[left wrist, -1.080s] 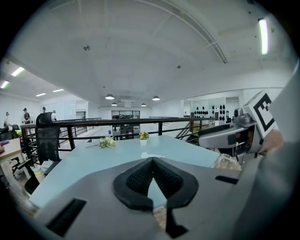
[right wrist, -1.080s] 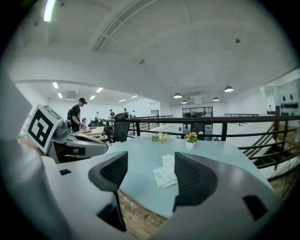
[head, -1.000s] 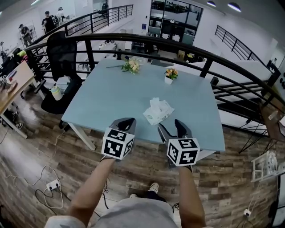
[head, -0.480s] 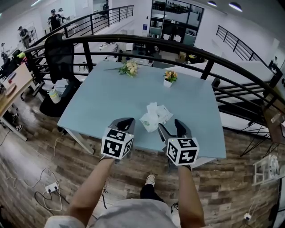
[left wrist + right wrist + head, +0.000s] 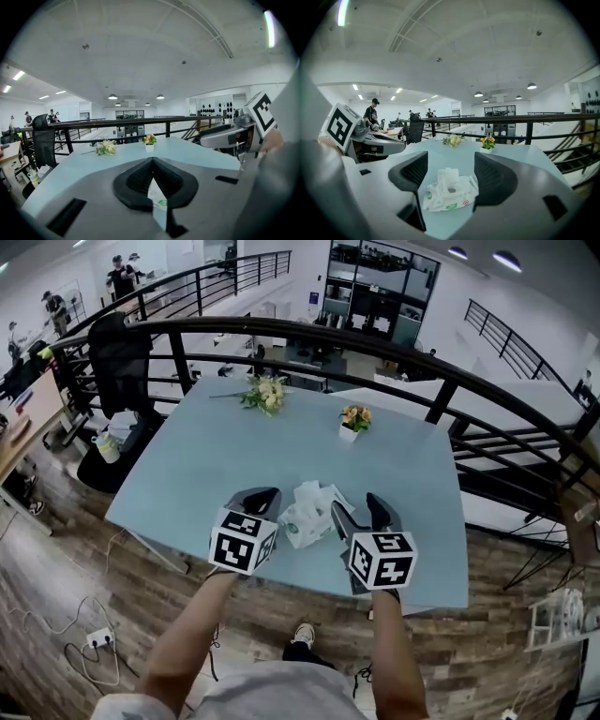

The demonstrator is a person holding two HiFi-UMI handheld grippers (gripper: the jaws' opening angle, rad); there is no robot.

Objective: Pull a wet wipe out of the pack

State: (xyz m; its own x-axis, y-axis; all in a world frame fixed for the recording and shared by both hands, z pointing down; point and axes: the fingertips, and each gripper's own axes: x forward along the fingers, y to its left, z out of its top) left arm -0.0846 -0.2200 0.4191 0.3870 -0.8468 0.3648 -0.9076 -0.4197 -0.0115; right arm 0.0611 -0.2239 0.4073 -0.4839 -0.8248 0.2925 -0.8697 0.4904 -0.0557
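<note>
1. Since the earlier frame the table [image 5: 206, 465] has slid down the head view toward the person; the wet wipe pack [image 5: 302, 517], which lay higher in the frame beyond both grippers, now sits level with their jaws, in the gap between them; the grippers keep their places in the lower middle of the frame.
2. The left gripper [image 5: 265, 493] shows its jaws pressed together in its own view, holding nothing; only a thin slit remains low between the pads, and a sliver of the pack [image 5: 157, 196] shows through it.
3. The right gripper [image 5: 360, 509] has its jaws spread wide and grips nothing; in its own view the pack [image 5: 451, 193] lies on the table in the middle of the frame, framed by the two pads and touching neither.
4. The pack is white with green print, crumpled, with a white piece standing up from its top; whether this is a flap or a wipe cannot be told.
5. Toward the table's far edge, upper middle of the head view, lie a bunch of flowers [image 5: 263, 393] and a small flower pot [image 5: 352, 421], well apart from the pack; a black railing [image 5: 309, 329] curves behind them.
</note>
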